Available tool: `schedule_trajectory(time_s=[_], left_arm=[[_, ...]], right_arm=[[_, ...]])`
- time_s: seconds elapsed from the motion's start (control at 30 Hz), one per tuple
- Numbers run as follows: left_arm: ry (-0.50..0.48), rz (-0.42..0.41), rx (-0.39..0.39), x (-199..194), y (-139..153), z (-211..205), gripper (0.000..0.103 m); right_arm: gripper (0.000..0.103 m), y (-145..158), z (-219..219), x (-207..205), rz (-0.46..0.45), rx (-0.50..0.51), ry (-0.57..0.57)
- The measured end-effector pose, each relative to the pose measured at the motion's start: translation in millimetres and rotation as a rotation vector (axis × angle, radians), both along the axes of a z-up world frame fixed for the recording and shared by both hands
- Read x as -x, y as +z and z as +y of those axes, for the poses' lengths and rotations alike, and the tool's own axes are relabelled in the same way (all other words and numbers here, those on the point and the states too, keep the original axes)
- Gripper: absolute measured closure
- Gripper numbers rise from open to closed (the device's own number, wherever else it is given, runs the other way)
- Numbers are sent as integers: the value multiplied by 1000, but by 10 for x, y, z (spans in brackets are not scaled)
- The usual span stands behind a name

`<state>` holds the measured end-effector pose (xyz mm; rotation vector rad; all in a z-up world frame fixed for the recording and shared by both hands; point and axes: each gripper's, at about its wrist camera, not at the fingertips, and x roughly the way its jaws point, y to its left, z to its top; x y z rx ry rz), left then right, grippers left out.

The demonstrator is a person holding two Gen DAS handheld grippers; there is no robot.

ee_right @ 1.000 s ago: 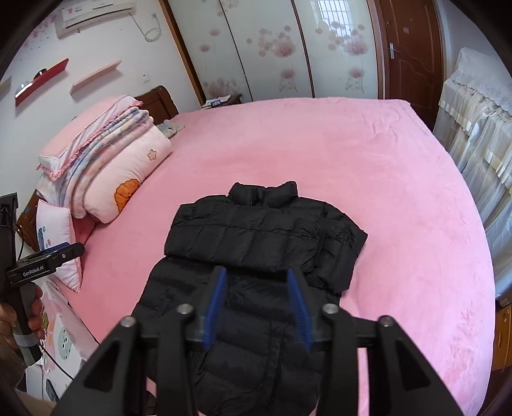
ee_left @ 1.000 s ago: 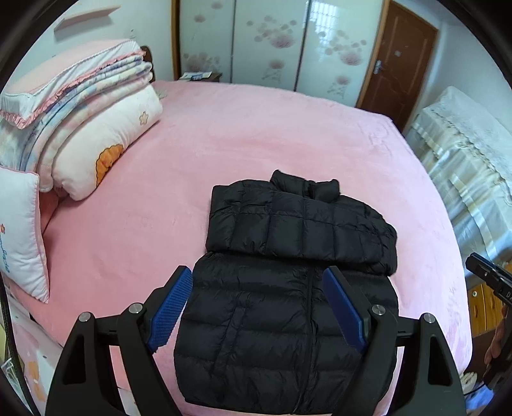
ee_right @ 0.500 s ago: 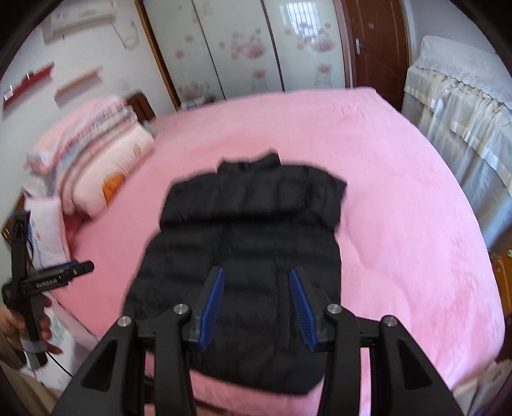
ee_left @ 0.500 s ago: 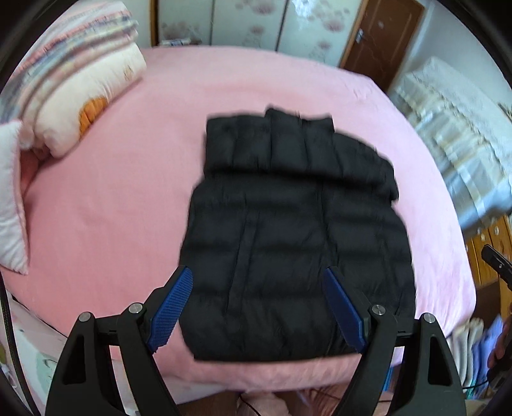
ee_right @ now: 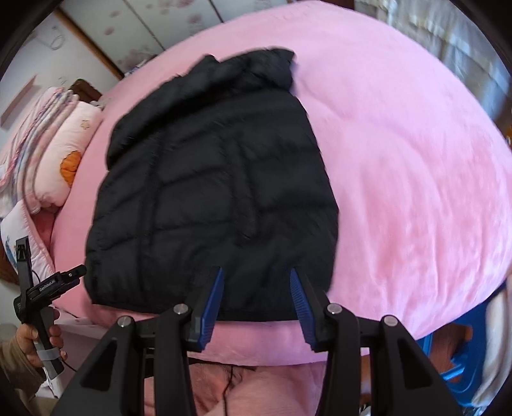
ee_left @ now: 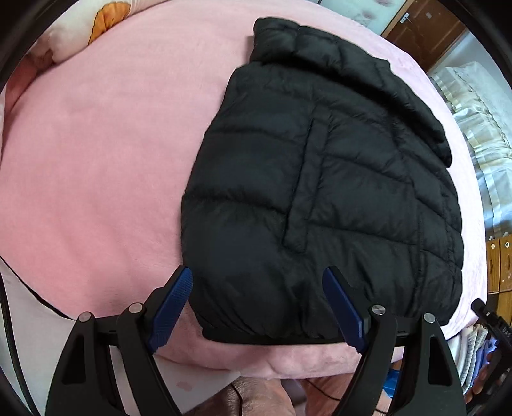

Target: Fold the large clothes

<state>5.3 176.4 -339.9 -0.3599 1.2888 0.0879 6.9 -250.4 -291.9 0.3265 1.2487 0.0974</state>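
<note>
I can't make out much of the room: in the left wrist view the pillow (ee_left: 80,28) is cut off at the upper left, and the wooden door (ee_left: 425,22) and pale curtain (ee_left: 470,105) are squeezed into the upper right rim. The right wrist view is smeared, so the quilting on the black puffer jacket (ee_right: 217,192) reads only as soft lines, and the stacked bedding (ee_right: 48,134) at the left edge is hazy.

The jacket (ee_left: 323,192) lies flat on the pink bed cover (ee_left: 96,144), sleeves folded in, collar toward the top of the frame and hem toward the bottom, close to the bed's near edge.

My left gripper (ee_left: 257,281) is spread wide, empty, its blue pads framing the jacket's lower left corner; I can't tell whether the tips touch the fabric.

My right gripper (ee_right: 256,281) is parted about halfway with nothing pinched, its fingers sitting over the hem near the jacket's lower right. Contact there is unclear too.

At the lower left of the right wrist view, a hand (ee_right: 32,339) grips the other tool's handle.
</note>
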Motion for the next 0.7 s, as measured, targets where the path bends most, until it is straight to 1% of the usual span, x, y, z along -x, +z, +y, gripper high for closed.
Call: schedule_trajectory(time_s=[0.13, 0.3, 0.4, 0.53, 0.7], left_arm=[[21, 7, 16, 31, -188, 49, 21], [69, 11, 43, 99, -371, 179, 21], [93, 10, 76, 131, -452, 248, 21], [112, -2, 102, 189, -533, 310, 21], [122, -4, 140, 231, -608, 367, 20]], right_arm=[[59, -305, -132, -25, 51, 15, -37], [59, -596, -305, -31, 99, 8, -74], [59, -718, -363, -42, 111, -35, -83], [59, -835, -308, -97, 112, -91, -43], [59, -966, -298, -185, 138, -131, -25]])
